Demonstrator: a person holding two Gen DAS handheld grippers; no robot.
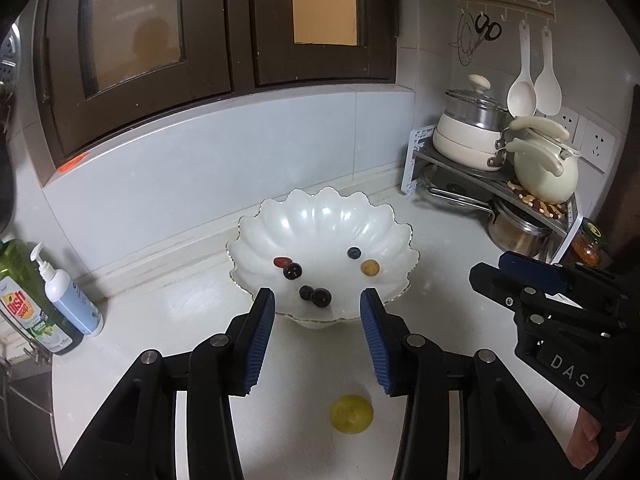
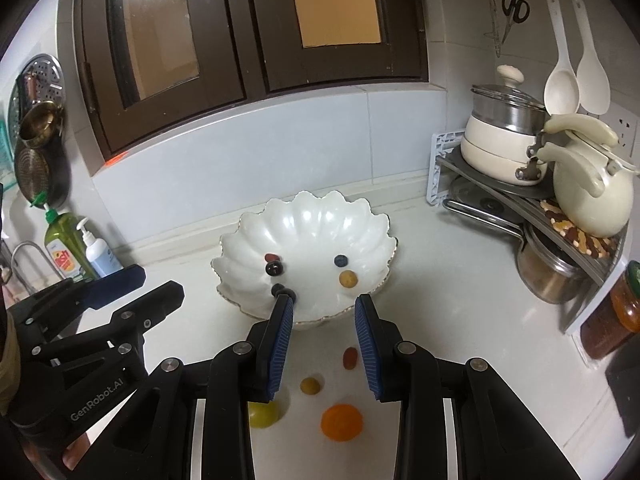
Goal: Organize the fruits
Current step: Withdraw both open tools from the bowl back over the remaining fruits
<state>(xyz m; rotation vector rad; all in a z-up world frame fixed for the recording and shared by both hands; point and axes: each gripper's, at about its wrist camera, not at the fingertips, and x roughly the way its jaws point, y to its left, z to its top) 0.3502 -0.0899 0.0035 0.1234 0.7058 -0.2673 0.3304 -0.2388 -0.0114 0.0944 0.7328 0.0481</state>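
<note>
Bowl (image 2: 308,220) already holds six small fruits, four more wait on the tabletop (image 2: 440,280) in front of it, both claws (image 1: 318,336) (image 2: 324,340) released.

"das" in raised letters on the right gripper (image 1: 520,276) body, "genrobot.ai" on the left gripper (image 2: 132,284) body, "dish soap" on the green bottle (image 1: 28,300) label by the sink
</note>
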